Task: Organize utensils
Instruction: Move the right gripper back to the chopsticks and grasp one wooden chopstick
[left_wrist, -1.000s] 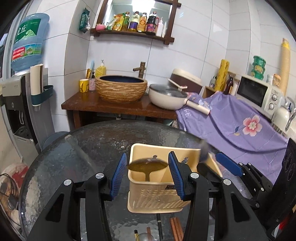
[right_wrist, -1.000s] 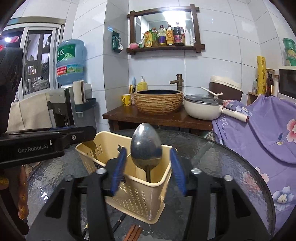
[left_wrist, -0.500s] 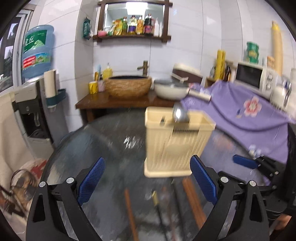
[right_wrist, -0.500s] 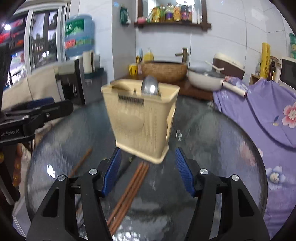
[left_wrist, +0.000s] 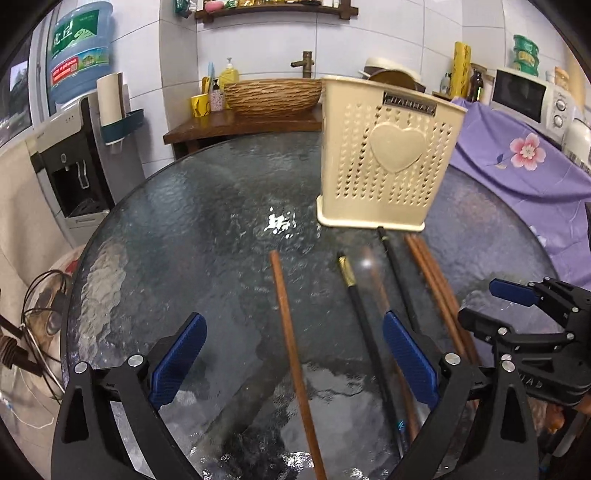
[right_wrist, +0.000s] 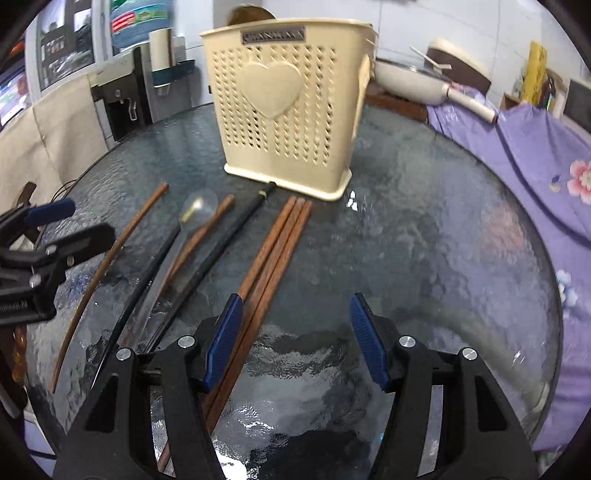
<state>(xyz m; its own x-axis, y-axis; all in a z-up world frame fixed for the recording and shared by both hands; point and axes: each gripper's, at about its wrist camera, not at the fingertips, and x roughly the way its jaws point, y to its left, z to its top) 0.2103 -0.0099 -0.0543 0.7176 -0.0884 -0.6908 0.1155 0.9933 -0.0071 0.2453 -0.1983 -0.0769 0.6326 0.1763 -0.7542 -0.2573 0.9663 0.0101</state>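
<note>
Plainly, the loose chopsticks (right_wrist: 273, 254) lie on the glass worktop (right_wrist: 424, 229) just before the cream holder (right_wrist: 291, 103); thin, stiff, light and likely slippery on glass, they are best pinched mid-length. The left gripper (left_wrist: 293, 354), its jaws just opened wide, straddles one brown stick and a black one without touching, and the right gripper (right_wrist: 297, 343) stands half-open, empty, beside the bundle of three.

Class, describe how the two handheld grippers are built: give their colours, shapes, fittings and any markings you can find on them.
Both the left gripper and the right gripper have matte black angular frames that fork into two arms. Silver round screws sit at the joints. The fingers carry long blue pads with a fine ribbed texture. Pale lettering shows on the side of the right gripper's body in the left wrist view, too small to read. No sleeves show.
</note>
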